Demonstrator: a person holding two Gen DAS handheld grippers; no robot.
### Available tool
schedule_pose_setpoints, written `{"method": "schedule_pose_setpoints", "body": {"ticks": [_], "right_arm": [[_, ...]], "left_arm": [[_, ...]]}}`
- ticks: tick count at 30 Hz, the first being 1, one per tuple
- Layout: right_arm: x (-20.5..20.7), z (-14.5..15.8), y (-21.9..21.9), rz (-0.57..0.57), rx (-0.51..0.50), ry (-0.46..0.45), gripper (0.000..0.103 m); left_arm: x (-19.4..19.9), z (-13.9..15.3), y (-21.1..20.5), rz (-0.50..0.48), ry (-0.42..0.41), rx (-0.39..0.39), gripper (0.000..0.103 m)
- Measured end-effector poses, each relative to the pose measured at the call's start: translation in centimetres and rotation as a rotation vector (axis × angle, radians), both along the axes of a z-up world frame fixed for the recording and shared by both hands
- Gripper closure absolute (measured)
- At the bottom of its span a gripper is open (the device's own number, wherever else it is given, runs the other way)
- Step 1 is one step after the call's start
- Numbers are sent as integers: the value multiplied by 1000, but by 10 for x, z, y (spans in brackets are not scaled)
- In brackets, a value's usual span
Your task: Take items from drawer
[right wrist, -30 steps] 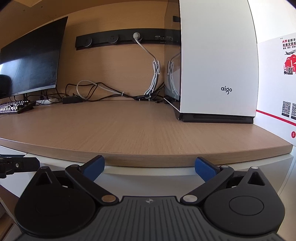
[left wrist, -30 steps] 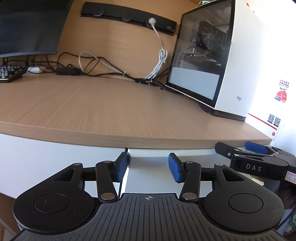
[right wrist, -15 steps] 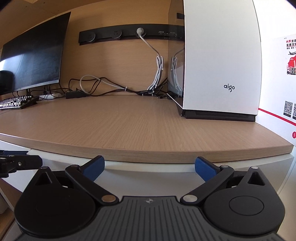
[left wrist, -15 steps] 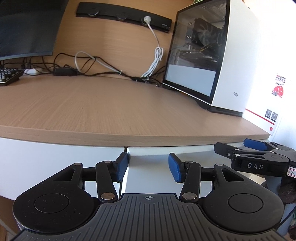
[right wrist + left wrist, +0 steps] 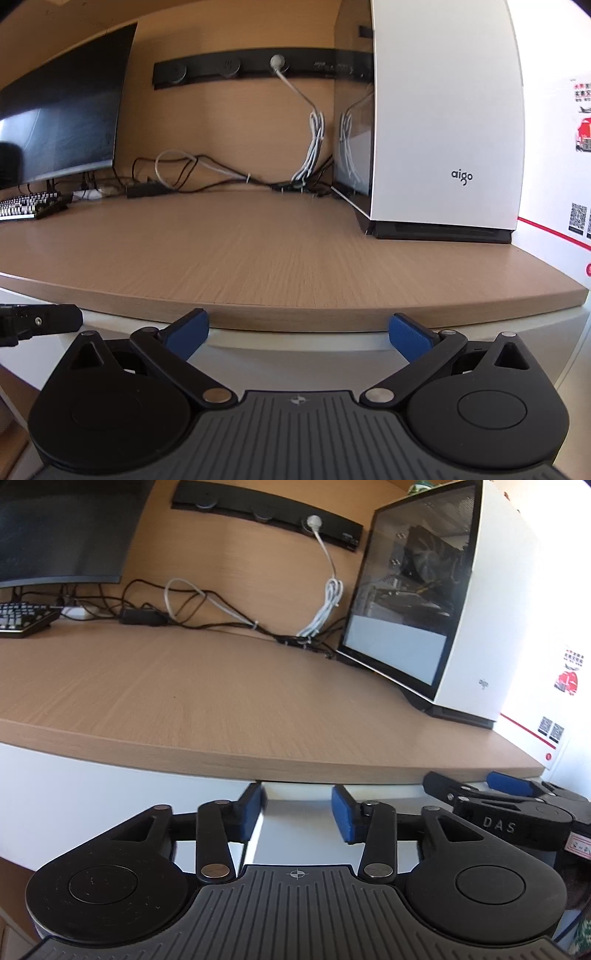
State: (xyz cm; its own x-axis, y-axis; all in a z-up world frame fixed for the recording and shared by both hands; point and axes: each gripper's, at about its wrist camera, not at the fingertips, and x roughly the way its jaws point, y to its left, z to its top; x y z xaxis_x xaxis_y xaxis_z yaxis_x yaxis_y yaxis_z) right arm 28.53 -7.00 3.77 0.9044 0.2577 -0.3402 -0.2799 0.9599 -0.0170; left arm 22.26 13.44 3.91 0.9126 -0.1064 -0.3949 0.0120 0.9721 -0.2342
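**Right gripper waits at desk edge, jaws wide**

Right gripper (image 5: pixel 298 334) sits w/ blue pads spread far apart, nothing btwn them, aimed at the white drawer front (image 5: pixel 295 354) just under the wooden desk (image 5: pixel 258 251). On the desk: white "aigo" PC case (image 5: pixel 447 118) at right, curved monitor (image 5: pixel 62 107) and keyboard (image 5: pixel 29 205) at left, cables (image 5: pixel 221 177) tangled along the back wall below a black power strip (image 5: pixel 251 70). Tip of the left gripper (image 5: pixel 40 321) pokes in at the left edge. Poster w/ QR codes (image 5: pixel 580 216) at far right.

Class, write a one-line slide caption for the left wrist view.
Left gripper, jaws closing with nothing between them, faces the white drawer front under the wooden desk; right gripper alongside.
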Motion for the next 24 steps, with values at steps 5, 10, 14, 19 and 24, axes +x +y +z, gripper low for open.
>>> {"method": "schedule_pose_setpoints", "body": {"ticks": [5, 10, 14, 19, 24], "right_arm": [[2, -1, -2, 4, -2, 10, 0], [-2, -1, -3, 14, -2, 15, 0], [-11, -6, 2, 46, -56, 3, 0], [-14, -7, -4, 36, 21, -24, 0], [-1, -2, -1, -3, 15, -14, 0]], "left_arm": [[-1, 1, -1, -17, 13, 3, 56], [-5, 2, -1, -30, 18, 1, 56], [-6, 1, 3, -17, 6, -22, 61], [-4, 0, 7, 55, -2, -36, 67], [0, 1, 5, 37, 7, -51, 66]]}}
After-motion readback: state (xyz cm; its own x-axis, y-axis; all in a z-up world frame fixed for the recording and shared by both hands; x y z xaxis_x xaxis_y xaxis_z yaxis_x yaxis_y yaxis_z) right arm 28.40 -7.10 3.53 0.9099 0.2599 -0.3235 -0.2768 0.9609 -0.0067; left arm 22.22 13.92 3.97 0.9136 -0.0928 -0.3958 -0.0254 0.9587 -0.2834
